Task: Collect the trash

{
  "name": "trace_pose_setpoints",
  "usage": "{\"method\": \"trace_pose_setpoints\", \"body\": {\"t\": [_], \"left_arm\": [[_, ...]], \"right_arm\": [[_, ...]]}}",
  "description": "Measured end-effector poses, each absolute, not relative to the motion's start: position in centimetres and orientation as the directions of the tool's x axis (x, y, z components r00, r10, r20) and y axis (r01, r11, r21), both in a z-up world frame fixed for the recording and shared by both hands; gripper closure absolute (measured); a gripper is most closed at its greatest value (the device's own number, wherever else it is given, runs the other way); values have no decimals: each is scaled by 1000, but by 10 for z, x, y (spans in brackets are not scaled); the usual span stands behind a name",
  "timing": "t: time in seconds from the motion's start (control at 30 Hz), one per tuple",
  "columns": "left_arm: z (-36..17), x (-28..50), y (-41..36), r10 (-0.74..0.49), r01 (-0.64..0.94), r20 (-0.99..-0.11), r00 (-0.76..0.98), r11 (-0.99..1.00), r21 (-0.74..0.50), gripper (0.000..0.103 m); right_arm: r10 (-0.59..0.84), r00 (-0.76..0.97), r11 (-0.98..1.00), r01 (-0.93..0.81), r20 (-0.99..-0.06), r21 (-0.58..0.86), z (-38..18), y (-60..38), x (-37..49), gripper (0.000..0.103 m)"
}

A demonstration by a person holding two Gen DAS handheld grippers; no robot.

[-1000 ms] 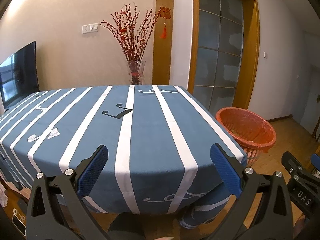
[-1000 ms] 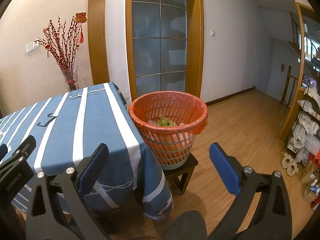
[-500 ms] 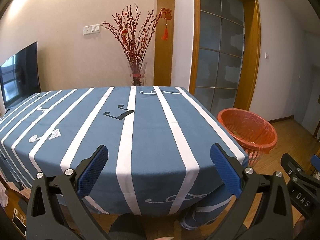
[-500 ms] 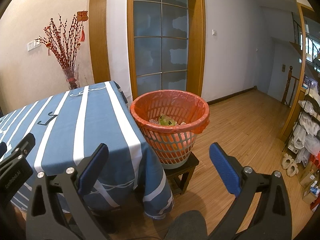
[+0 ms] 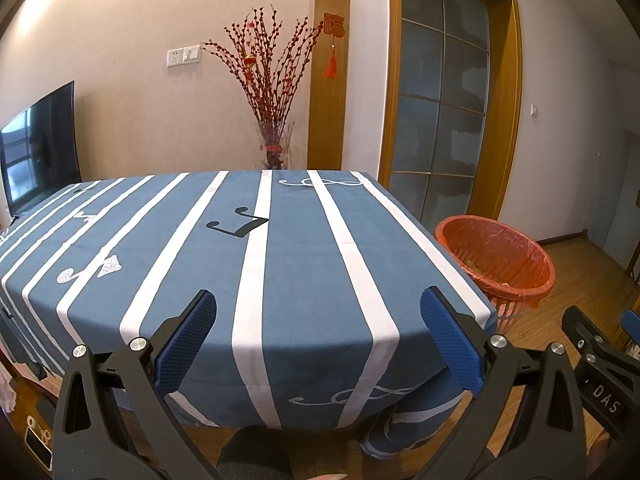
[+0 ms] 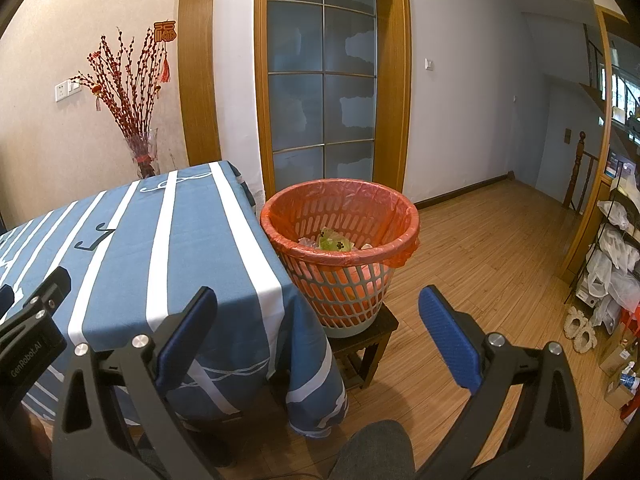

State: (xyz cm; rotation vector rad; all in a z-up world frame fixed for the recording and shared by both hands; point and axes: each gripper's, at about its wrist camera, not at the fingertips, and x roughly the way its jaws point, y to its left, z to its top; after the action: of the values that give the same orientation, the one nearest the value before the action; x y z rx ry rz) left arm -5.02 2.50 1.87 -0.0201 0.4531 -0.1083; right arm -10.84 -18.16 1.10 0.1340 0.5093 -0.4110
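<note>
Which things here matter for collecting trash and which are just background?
For the job:
- orange-lined plastic mesh waste basket, on a small dark stool
- crumpled wrappers inside it
- left hand-held gripper, open, empty
- right hand-held gripper, open, empty

Just there:
- blue white-striped tablecloth
- glass vase of red branches
- black television
</note>
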Motion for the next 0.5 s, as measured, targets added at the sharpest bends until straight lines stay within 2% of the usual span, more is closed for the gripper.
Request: {"method": "trace_pose_setpoints", "body": {"t": [0.5], "left_arm": [[17,-48,24,-111,100,-446,888,994,-48,3]], "right_arm": [[-348,793,910,414,-500,23,12,-182,-108,5]]}}
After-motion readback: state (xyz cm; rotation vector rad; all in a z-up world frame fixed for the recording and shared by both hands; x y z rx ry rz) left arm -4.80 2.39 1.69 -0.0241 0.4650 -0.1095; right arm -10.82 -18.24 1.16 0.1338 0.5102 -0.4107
